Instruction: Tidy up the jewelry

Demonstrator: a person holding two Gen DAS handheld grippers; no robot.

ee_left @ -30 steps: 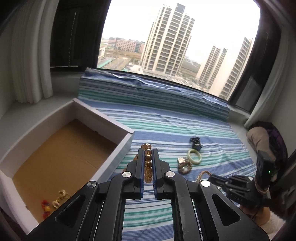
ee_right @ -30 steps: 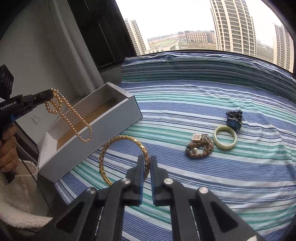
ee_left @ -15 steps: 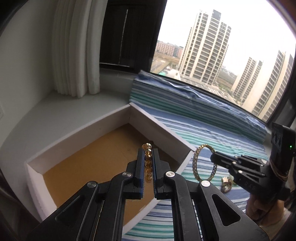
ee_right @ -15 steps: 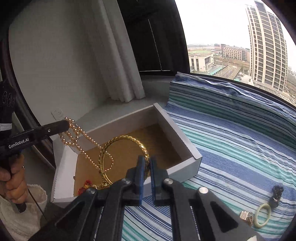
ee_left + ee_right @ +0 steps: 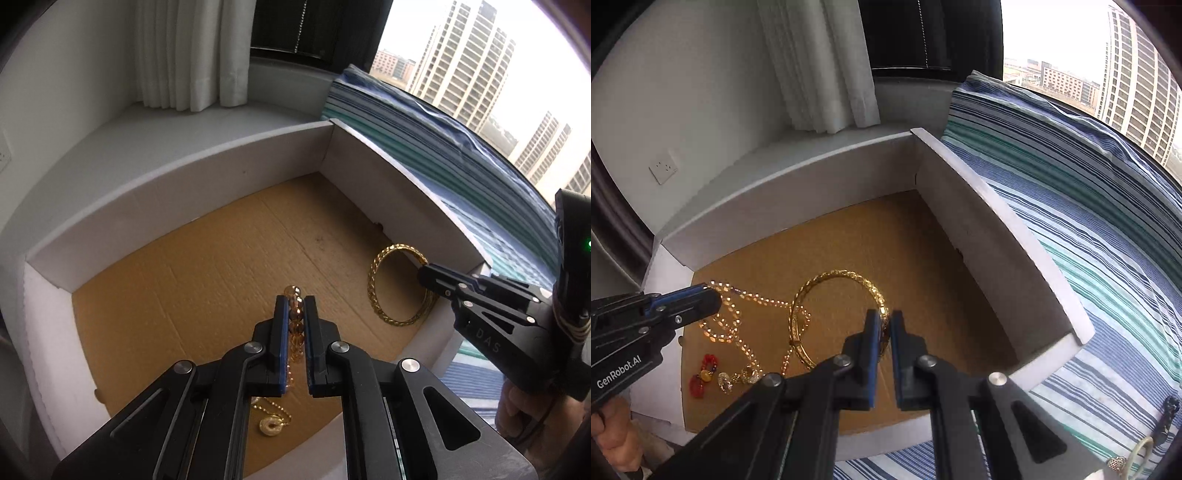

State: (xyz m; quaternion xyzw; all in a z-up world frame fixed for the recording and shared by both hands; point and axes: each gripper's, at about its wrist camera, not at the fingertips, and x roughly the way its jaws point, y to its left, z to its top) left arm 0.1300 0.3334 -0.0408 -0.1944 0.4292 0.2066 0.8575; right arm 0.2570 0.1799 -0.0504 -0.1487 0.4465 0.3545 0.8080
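Observation:
My left gripper point(image 5: 294, 301) is shut on a pearl bead necklace point(image 5: 294, 325) and holds it inside the white cardboard box point(image 5: 184, 192). In the right wrist view the left gripper point(image 5: 714, 301) shows with the necklace point(image 5: 738, 325) draping onto the box's brown floor. My right gripper point(image 5: 884, 317) is shut on a gold bangle point(image 5: 812, 295), held upright inside the box point(image 5: 997, 229) near its right wall. The bangle point(image 5: 380, 288) and right gripper point(image 5: 424, 275) also show in the left wrist view.
Red and gold small pieces point(image 5: 709, 373) lie in the box's near left corner; a gold pendant point(image 5: 271, 424) shows below my left fingers. A striped blue-green cloth point(image 5: 1108, 221) lies right of the box, with a pale bangle point(image 5: 1141, 452) and dark piece point(image 5: 1169, 413) on it. Curtain point(image 5: 820, 66) behind.
Both grippers have moved down into the box with their jewelry. The necklace now drapes onto the box floor and the bangle sits low near the right wall.

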